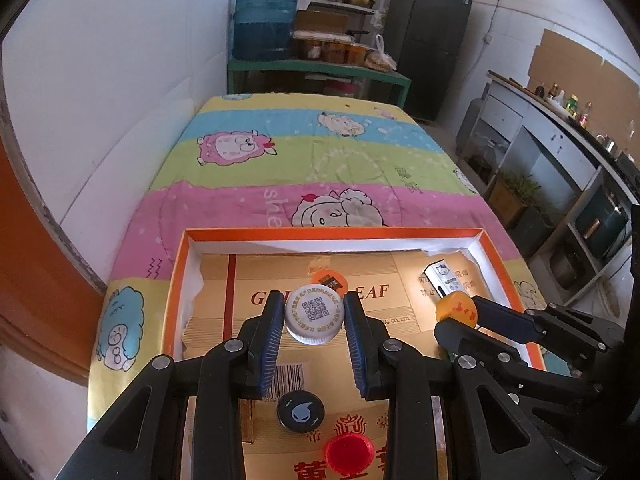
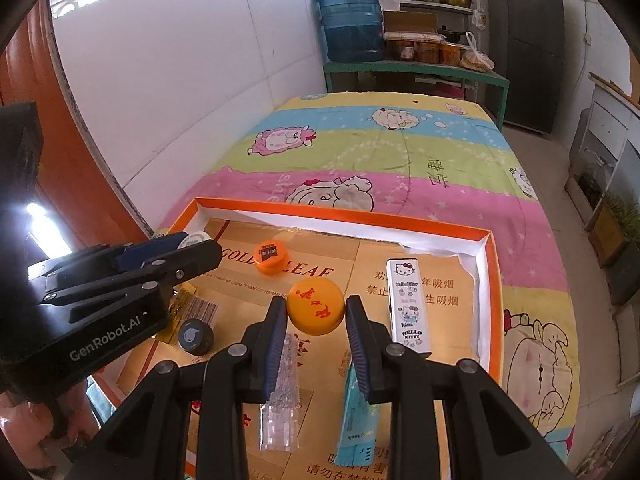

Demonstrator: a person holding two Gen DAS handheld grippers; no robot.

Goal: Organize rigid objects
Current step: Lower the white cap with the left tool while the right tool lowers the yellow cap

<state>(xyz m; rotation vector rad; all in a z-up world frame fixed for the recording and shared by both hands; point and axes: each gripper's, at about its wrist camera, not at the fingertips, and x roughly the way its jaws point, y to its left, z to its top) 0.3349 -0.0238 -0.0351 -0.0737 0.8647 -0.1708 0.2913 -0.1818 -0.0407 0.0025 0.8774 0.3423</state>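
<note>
My left gripper [image 1: 315, 316] is shut on a white bottle cap [image 1: 315, 314] with a QR code and holds it above the orange-rimmed box [image 1: 332, 233]. My right gripper [image 2: 316, 312] is shut on a yellow-orange cap [image 2: 316, 306] with red marks; it also shows in the left wrist view [image 1: 457, 307]. In the box lie a small orange cap [image 2: 271, 256], a dark cap [image 2: 195, 336], a red cap [image 1: 349, 452] and a white Hello Kitty case [image 2: 408, 306].
The box is lined with cardboard and sits on a striped cartoon blanket [image 2: 392, 152]. A clear plastic piece [image 2: 282, 412] and a teal packet [image 2: 356, 432] lie near my right gripper. White wall to the left; shelves, a blue water jug [image 2: 352, 20] and a fridge stand beyond.
</note>
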